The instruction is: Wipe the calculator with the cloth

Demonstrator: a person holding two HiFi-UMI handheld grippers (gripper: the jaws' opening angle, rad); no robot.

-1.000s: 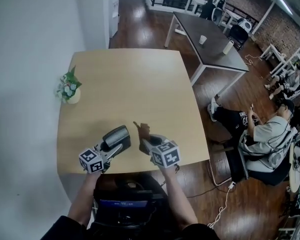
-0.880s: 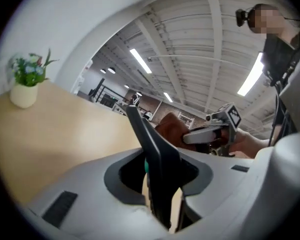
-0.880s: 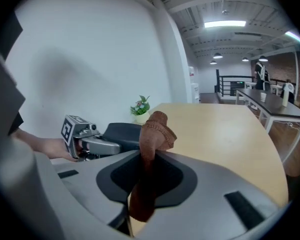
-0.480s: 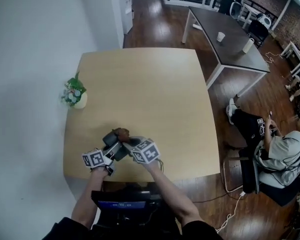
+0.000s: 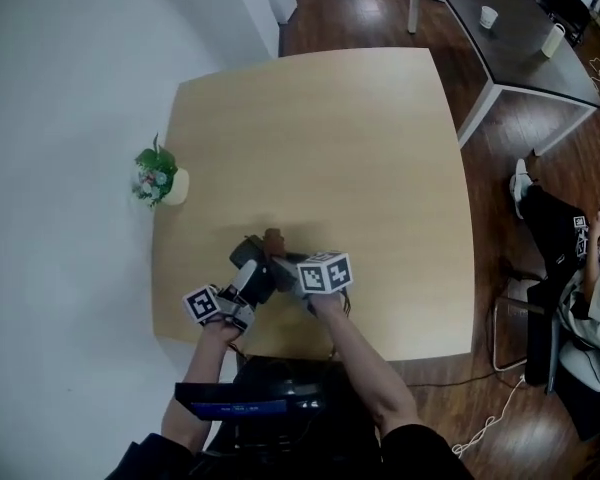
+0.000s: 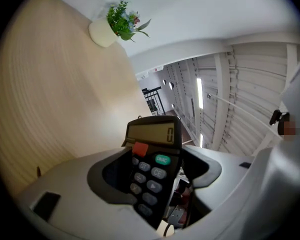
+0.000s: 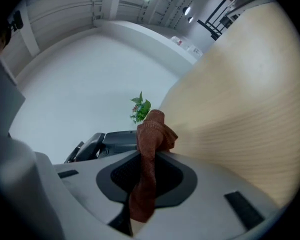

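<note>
A dark calculator (image 6: 152,154) with a lit display stands between the jaws of my left gripper (image 6: 155,164), keys facing the camera. Those jaws are opening, and a gap shows on the calculator's right side. In the head view the calculator (image 5: 248,253) lies low over the table's near-left part, with the left gripper (image 5: 252,271) behind it. My right gripper (image 7: 145,179) is shut on a rust-brown cloth (image 7: 149,154) that sticks out past its jaws. The cloth (image 5: 274,238) meets the calculator's far end, and the right gripper (image 5: 280,264) sits close beside the left one.
The light wooden table (image 5: 380,168) stretches away beyond the grippers. A small potted plant (image 5: 158,176) stands at its left edge by the white wall. A dark table (image 5: 520,38) with a cup is at the far right, and a seated person (image 5: 580,288) is to the right.
Both grippers have come down and together near the table's front edge. The cloth, earlier apart from the calculator, now meets it. The left gripper has rolled.
</note>
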